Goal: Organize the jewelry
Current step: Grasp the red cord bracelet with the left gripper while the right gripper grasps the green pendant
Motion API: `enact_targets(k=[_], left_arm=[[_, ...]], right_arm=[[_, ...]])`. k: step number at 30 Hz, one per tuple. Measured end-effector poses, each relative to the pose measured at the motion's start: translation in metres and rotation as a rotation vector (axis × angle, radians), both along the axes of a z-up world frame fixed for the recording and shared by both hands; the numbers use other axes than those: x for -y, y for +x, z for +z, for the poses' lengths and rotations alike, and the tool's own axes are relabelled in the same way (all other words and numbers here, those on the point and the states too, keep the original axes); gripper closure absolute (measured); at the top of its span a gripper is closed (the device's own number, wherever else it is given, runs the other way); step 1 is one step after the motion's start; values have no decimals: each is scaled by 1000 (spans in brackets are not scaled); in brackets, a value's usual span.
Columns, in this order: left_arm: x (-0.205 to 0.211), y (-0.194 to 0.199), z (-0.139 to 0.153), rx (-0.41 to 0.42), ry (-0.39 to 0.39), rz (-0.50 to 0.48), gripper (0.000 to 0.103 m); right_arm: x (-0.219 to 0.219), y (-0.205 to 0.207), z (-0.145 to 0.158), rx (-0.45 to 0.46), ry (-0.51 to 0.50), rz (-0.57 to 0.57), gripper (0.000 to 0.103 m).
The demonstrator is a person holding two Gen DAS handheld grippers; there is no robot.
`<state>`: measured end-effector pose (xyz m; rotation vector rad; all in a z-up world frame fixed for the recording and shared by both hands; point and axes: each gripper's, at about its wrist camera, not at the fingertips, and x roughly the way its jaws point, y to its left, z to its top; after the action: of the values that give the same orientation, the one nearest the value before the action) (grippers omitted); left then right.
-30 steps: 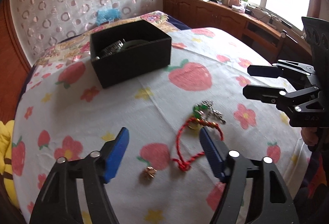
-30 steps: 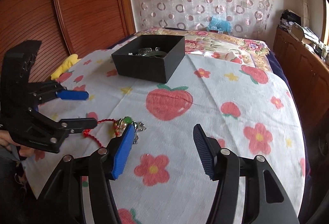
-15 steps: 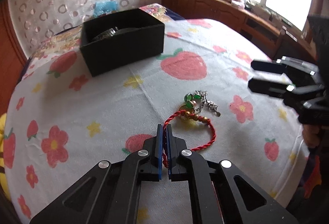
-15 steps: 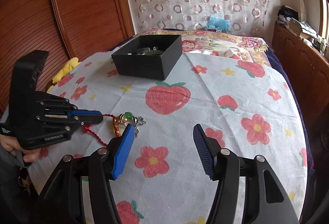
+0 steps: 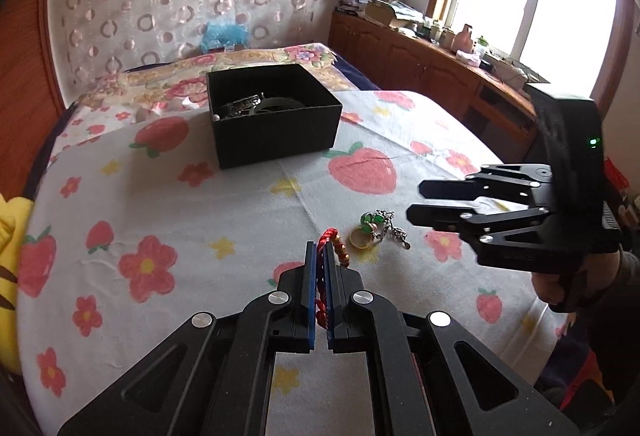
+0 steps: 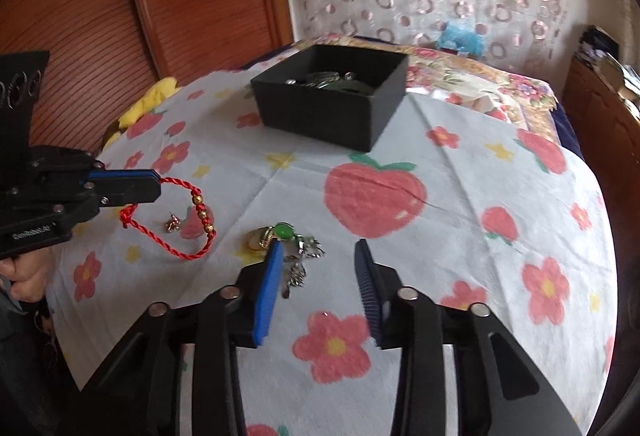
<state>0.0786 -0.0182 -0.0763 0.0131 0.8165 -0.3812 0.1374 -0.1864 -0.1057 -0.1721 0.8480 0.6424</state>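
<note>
**Red cord bracelet pinched in the left tongs, clear of the cloth**

Red cord bracelet [image 6: 188, 224], strung with gold beads, hangs in a loop from the left tongs [image 6: 154, 183], whose blue pads are pressed together on the cord; in the left wrist view the cord runs up between those pads [image 5: 320, 276]. Its lower arc looks lifted off the strawberry-print cloth [image 6: 460, 171], though whether the bottom touches cannot be told.

Taking the black box [image 6: 332, 95] as the landmark: the bracelet hangs nearer the camera and well to the left of it. A small gold earring [image 6: 173, 223] lies on the cloth inside the loop's outline, also nearer and left of the box. Nearer than the box and roughly in line with it sits a heap of a gold ring, a green stone and a silver chain [image 6: 292, 248], apart from the bracelet. Inside the box lie dark and silvery pieces.

The right tongs [image 6: 316, 276] stand spread wide and hold nothing, their left pad just beside the heap.
</note>
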Motion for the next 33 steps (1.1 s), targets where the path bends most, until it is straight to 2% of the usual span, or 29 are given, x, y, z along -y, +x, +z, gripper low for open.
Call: enact_targets(k=[5,11,25,28,33], left_arm=[[-3,-5,3,14,-3,7,101],[-5,-8,3,25,-2,10,101],[-4,-10,-3,9,-3,9,101],[-3,-10,-4,9,-1,10,101],[-5,-10,-4,10,-3,14,101]], right_arm=[[-15,6,-5,-6,-53,55,74],[-25,16,-15,-25,-124,81,74],[-39,27,-16,-12,-165,119,74],[-38,26,-16,-14,-144,135,95],[-33,24,-16,-8,-127,124,97]])
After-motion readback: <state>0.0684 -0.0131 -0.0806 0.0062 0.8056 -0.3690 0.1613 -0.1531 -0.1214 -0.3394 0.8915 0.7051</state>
